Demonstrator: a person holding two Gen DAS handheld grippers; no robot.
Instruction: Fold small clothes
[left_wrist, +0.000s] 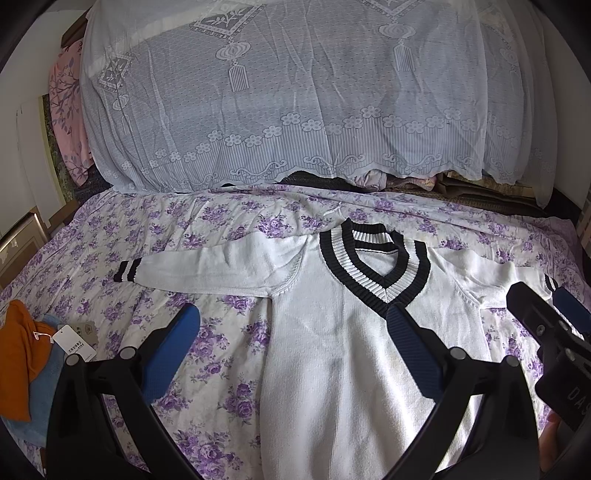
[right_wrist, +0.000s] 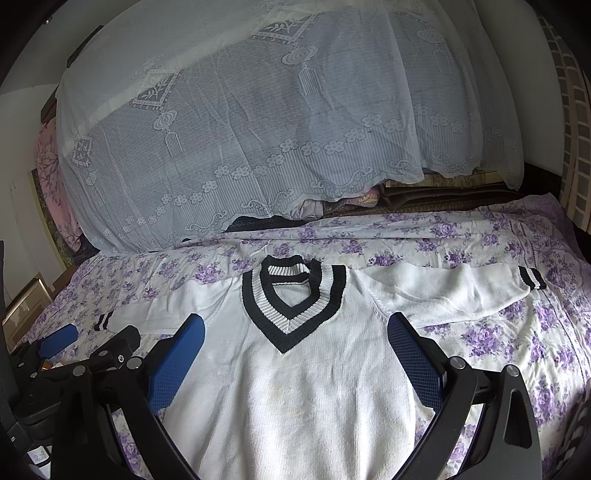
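A small white sweater (left_wrist: 332, 350) with a black-and-white striped V-neck lies flat, face up, on the purple-flowered bedsheet (left_wrist: 207, 369), both sleeves spread sideways. It also shows in the right wrist view (right_wrist: 295, 387). My left gripper (left_wrist: 291, 325) is open and empty, hovering over the sweater's left side and the sheet. My right gripper (right_wrist: 295, 332) is open and empty above the chest below the V-neck. The right gripper shows at the right edge of the left wrist view (left_wrist: 546, 317). The left gripper shows at the lower left of the right wrist view (right_wrist: 88, 343).
An orange garment (left_wrist: 18, 354) with a paper tag lies on a blue cloth (left_wrist: 40, 398) at the sheet's left edge. A large pile under a white lace cover (left_wrist: 288, 92) fills the back. A pink flowered cloth (left_wrist: 66, 110) hangs at the far left.
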